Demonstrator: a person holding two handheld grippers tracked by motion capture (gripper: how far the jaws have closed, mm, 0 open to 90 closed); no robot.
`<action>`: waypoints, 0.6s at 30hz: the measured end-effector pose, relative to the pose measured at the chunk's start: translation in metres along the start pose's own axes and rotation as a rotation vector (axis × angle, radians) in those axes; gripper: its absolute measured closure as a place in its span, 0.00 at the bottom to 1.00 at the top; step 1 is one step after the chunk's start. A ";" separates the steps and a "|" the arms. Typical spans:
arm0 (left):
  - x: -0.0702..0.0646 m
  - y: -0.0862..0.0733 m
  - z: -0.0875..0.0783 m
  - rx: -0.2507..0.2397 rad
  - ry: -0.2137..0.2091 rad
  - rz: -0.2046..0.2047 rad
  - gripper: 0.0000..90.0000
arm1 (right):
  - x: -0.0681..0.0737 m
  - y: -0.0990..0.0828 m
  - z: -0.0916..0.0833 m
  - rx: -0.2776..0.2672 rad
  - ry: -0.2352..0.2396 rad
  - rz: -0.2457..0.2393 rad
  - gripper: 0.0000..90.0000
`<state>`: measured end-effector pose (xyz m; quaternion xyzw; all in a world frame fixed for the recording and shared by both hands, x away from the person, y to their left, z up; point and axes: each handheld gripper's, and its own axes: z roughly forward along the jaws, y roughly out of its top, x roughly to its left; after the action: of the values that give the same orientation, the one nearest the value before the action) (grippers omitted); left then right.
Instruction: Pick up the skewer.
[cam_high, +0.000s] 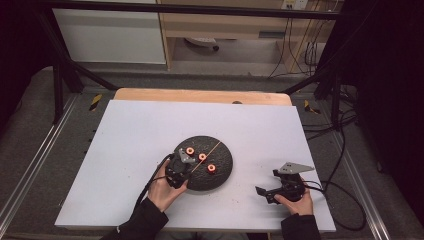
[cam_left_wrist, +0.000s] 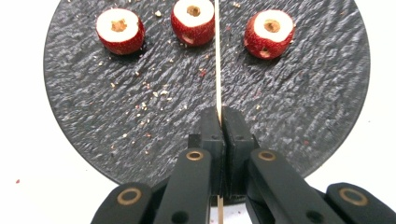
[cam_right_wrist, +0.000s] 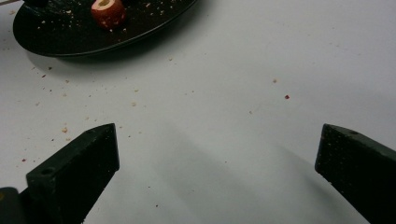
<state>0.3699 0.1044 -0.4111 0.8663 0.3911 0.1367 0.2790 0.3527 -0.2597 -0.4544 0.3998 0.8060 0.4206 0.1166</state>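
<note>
Left gripper (cam_left_wrist: 218, 122) pinched tight on thin wooden skewer (cam_left_wrist: 217, 60), lying across round slate plate (cam_left_wrist: 93, 112) between cored hawthorn fruits (cam_left_wrist: 120, 31). Risk: skewer snapping or swivelling. Right gripper (cam_right_wrist: 217, 158) wide open, empty.

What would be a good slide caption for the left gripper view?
Left tongs shut on a thin skewer lying across a dark round plate with three cored red fruits.

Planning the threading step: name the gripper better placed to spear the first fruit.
Left. The left gripper is shut on the skewer, already over the plate; the right gripper is open, off to the side.
</note>
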 end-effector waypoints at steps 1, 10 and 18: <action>0.001 -0.001 -0.002 -0.008 -0.007 0.000 0.98 | 0.000 0.000 0.000 0.000 0.000 0.000 0.01; 0.013 -0.017 -0.017 -0.087 -0.082 0.005 0.98 | 0.000 0.000 0.000 0.005 -0.002 0.001 0.01; 0.031 -0.037 -0.029 -0.161 -0.118 -0.016 0.98 | 0.000 0.000 0.001 0.006 -0.008 0.003 0.01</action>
<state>0.3541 0.1587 -0.4088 0.8444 0.3688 0.1141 0.3714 0.3532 -0.2594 -0.4550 0.4031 0.8060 0.4170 0.1180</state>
